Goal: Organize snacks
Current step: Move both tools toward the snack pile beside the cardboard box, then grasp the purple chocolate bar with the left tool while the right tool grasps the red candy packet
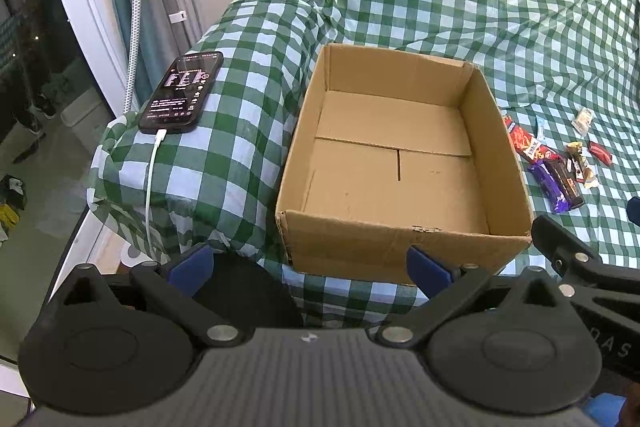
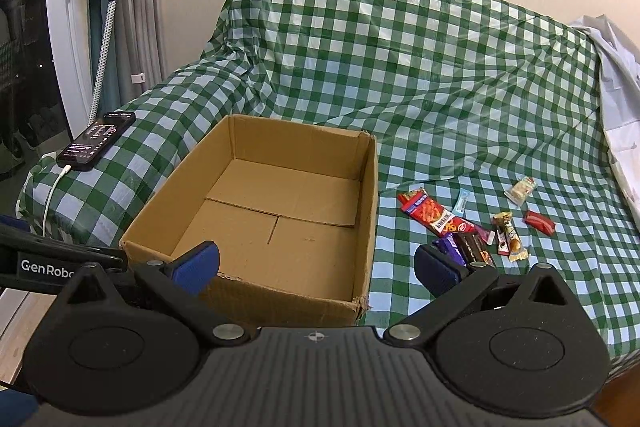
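Matte black plastic with blue ribbed pads, the right gripper [image 2: 316, 267] and left gripper [image 1: 310, 267] both hang spread wide, grasping nothing; "GenRobo" shows on the left one. Beyond sits a plain corrugated cardboard box [image 2: 362, 211], empty, on crinkly green-checked cloth [image 2: 440, 87]. Glossy wrapped snacks [image 2: 464, 227] lie scattered just right of it.

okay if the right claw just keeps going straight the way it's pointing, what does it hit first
Most likely the cardboard box: the open right claw points over its near right corner, so the near wall or the floor inside comes first. Depth is hard to judge; the snacks lie off to the right.
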Motion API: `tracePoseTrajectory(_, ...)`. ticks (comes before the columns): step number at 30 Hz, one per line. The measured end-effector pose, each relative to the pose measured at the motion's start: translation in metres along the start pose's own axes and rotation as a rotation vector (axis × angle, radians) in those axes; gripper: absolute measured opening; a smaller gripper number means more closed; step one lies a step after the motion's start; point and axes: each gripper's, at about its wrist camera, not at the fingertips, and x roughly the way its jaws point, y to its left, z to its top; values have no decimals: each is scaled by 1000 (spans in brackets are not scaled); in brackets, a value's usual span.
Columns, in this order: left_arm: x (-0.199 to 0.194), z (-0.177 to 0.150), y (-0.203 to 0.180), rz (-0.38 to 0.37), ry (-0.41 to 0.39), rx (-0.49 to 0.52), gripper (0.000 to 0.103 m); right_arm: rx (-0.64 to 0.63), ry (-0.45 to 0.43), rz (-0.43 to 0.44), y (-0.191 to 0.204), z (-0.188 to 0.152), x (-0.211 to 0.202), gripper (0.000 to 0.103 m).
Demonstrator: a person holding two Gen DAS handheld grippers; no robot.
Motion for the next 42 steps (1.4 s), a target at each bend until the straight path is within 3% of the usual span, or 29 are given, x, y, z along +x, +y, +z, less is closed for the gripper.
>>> tracePoseTrajectory(16,9,6,-8,18,37,19,103,32,28,29,-9,-4,11,103)
tracePoseTrajectory(23,11,18,-28,4,38,58,103,81,21,21,-31,-3,17,103)
tracePoseTrajectory(32,22,43,-82,-47,72,116,103,278,31,-122,-125,-22,38,103)
tracePoseTrajectory(42,65,87,-220,-183,170,240,103,449,70,-302,-264,-52,69,103)
